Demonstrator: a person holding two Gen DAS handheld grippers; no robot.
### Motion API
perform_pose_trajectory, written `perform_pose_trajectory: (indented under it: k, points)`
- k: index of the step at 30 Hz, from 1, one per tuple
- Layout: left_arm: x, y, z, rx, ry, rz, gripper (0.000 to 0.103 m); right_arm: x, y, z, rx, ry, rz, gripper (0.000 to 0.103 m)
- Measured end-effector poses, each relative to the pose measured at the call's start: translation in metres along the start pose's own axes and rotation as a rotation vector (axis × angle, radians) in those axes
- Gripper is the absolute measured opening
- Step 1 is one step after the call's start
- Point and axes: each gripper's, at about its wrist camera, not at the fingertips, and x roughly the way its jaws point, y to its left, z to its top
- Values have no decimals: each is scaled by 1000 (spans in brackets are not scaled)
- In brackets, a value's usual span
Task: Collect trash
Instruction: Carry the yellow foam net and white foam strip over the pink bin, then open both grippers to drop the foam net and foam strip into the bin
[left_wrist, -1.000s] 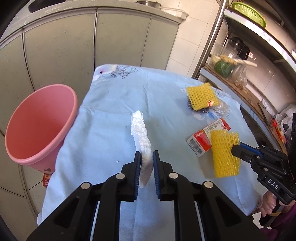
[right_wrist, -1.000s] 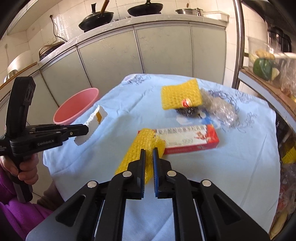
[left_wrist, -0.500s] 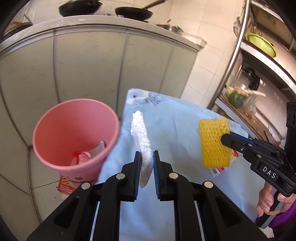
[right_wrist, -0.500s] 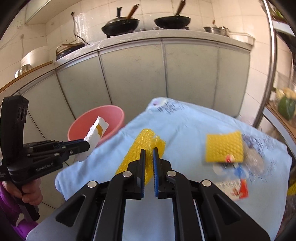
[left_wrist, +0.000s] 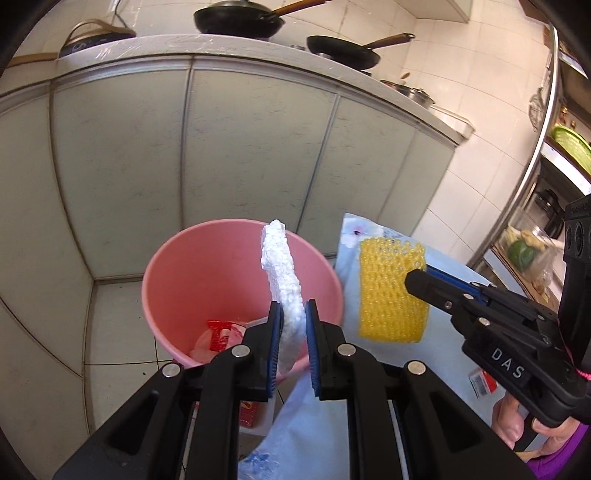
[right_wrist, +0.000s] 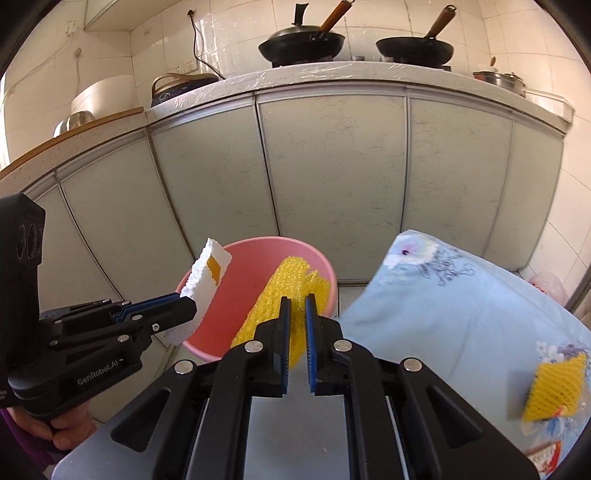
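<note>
Both tongs have moved from the tabletop (right_wrist: 461, 306) to the pink bucket (left_wrist: 173, 284). Left tongs (left_wrist: 291, 328) grip the white foam piece (left_wrist: 279, 269) above its opening; right tongs (right_wrist: 295, 328) grip the yellow net (right_wrist: 284, 291) over its rim.

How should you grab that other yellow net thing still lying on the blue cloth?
Probably best from above: the yellow foam net lies flat on the tablecloth, partly over other litter. Pinch its free upper edge between the fingers; the soft mesh should squash and hold.
</note>
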Motion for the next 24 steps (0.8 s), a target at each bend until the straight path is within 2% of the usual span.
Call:
perform_pose_trajectory:
  k: [12, 21, 24]
  points:
    - [40, 26, -3, -57, 55, 54, 13, 62, 17, 4, -16, 59, 25, 8]
    - [56, 34, 0, -94, 66, 89, 13, 81, 19, 3, -16, 84, 37, 8]
    - [55, 36, -1, -106, 69, 109, 18, 85, 18, 3, -11, 105, 39, 9]
